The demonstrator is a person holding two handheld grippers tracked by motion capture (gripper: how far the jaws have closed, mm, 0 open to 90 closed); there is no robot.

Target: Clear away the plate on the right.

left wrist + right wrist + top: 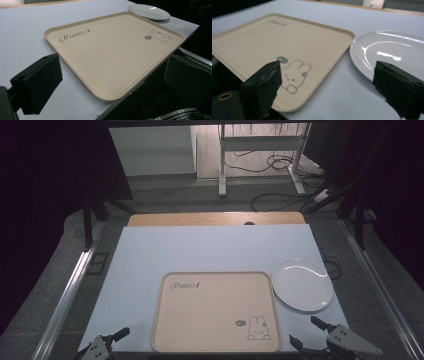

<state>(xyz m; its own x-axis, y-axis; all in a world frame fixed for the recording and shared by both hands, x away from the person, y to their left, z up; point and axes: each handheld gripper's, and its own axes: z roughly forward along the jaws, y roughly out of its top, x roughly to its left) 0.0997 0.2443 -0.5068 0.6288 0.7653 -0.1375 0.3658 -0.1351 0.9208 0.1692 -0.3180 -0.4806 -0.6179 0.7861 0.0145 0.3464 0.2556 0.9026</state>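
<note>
Tray and plate are the two items nearest the tools, and both rest flat on the pale counter. The tray is beige, shallow and rectangular, printed with a rabbit figure at its near right corner; its near edge lies at the counter's front edge, and in the left gripper view one near corner appears to overhang that edge slightly. The white plate sits just beside the tray's far right corner, apart from it or barely touching; the gap is too fine to tell. The left tool hovers at the tray's near left corner with its jaws spread wide and nothing between them. The right tool hovers near the tray's near right corner, just short of the plate, jaws likewise wide apart and empty. Judged by its look, the tray is light, stiff moulded plastic with a smooth, somewhat slippery surface; grip it on the raised rim, preferably at both near corners or opposite sides, to prevent tilting. The plate looks glazed, hard, glossy and breakable; take it at the rim, one jaw above and one below, with moderate pressure, since the slick lip may slide out.
</note>
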